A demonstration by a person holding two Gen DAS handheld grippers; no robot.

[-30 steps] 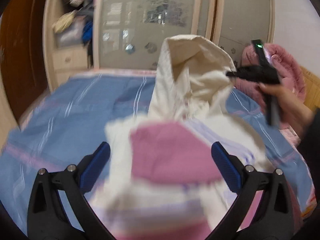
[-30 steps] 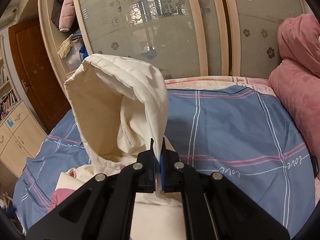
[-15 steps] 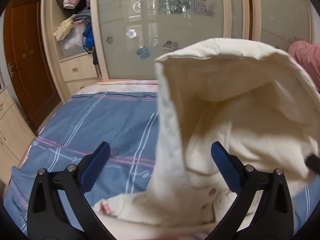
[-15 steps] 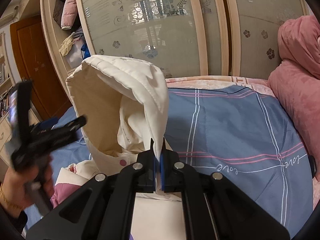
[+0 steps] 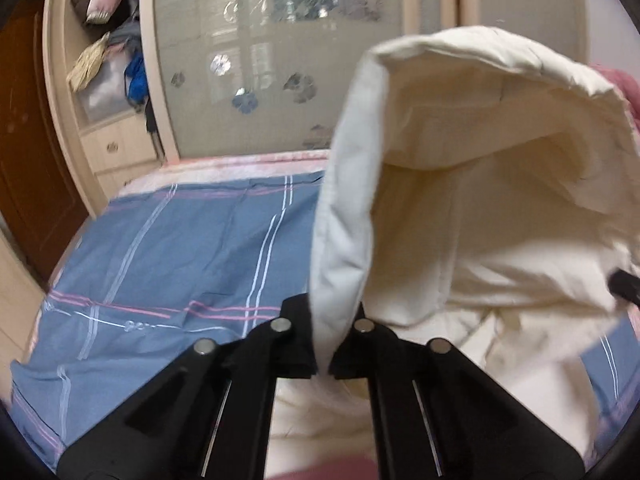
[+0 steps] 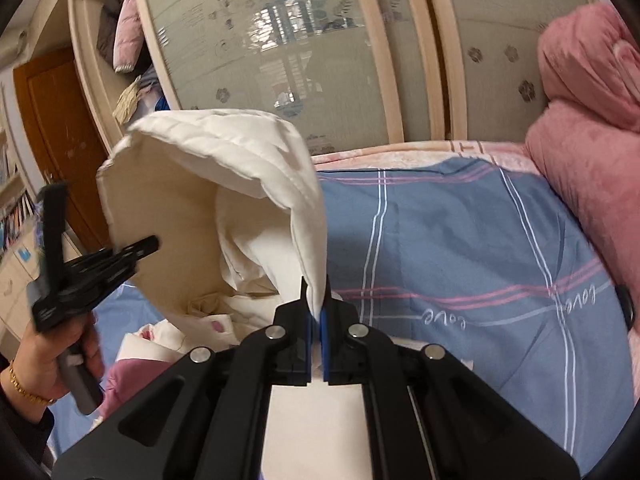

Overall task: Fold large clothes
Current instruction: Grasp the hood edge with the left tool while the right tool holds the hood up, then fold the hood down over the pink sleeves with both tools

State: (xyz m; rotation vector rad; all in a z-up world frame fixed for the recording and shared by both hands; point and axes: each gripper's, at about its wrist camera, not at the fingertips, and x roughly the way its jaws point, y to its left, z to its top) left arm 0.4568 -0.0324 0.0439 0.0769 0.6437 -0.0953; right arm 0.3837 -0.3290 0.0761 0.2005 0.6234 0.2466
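A cream hooded garment (image 5: 480,208) is held up over the bed, its hood open toward me. My left gripper (image 5: 324,320) is shut on the hood's left edge (image 5: 344,240). My right gripper (image 6: 316,312) is shut on the hood's right edge (image 6: 312,240). In the right wrist view the left gripper (image 6: 120,260) shows at the left, held by a hand, closed on the cream garment (image 6: 180,208). The garment's pink part (image 6: 128,376) lies low on the bed.
The bed has a blue plaid sheet (image 5: 180,260) (image 6: 460,260). A pink quilt (image 6: 580,160) is piled at the right. A wardrobe with frosted glass doors (image 6: 300,60) stands behind the bed, with open shelves (image 5: 108,52) and a brown door (image 6: 52,120) at the left.
My left gripper was open and apart from the hood; it has moved up to the hood's left edge and shut on it. My right gripper keeps its hold.
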